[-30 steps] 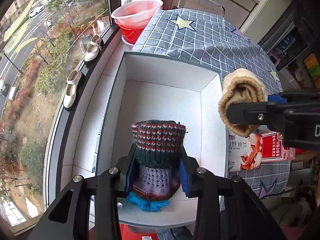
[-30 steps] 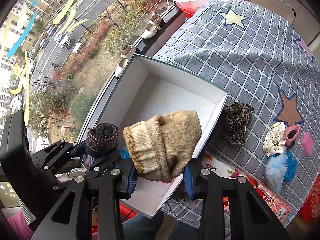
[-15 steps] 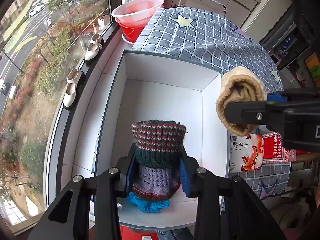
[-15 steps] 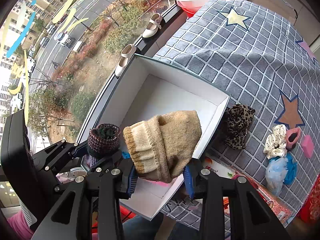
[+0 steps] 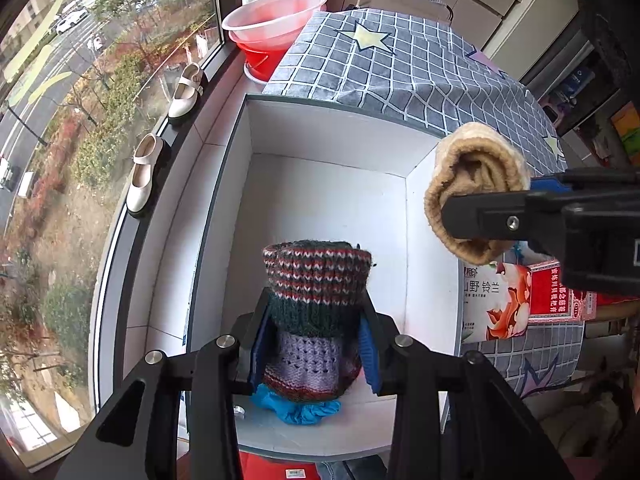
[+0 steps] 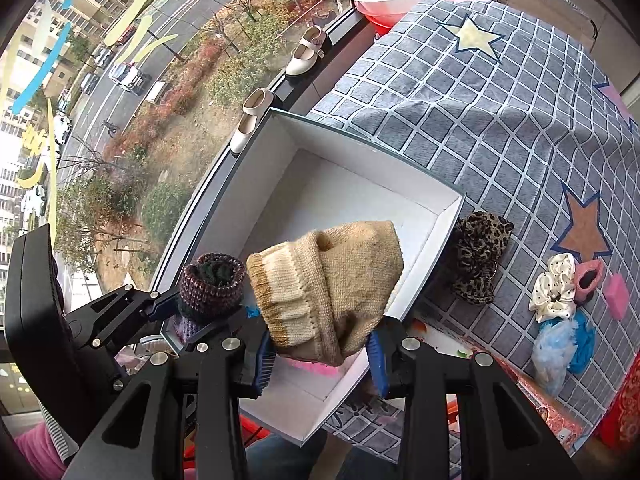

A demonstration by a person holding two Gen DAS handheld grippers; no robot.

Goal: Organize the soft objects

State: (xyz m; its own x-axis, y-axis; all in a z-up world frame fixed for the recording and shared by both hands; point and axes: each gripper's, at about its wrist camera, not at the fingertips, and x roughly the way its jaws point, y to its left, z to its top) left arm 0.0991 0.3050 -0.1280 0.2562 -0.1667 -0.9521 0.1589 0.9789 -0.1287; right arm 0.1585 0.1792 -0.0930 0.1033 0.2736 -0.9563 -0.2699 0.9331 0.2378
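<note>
gripping the striped knit hat in the left gripper and the tan hat in the right gripper, we judge it best to lower both toward the white box floor at frame centre before letting go.

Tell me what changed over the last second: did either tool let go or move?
Nothing visibly changed. The left tool still grips the striped knit hat over the white box, and the right tool still holds the tan knit hat.

Two cream shoes stand on the windowsill, and stacked pink and red basins sit beyond the star-patterned checked cloth.
</note>
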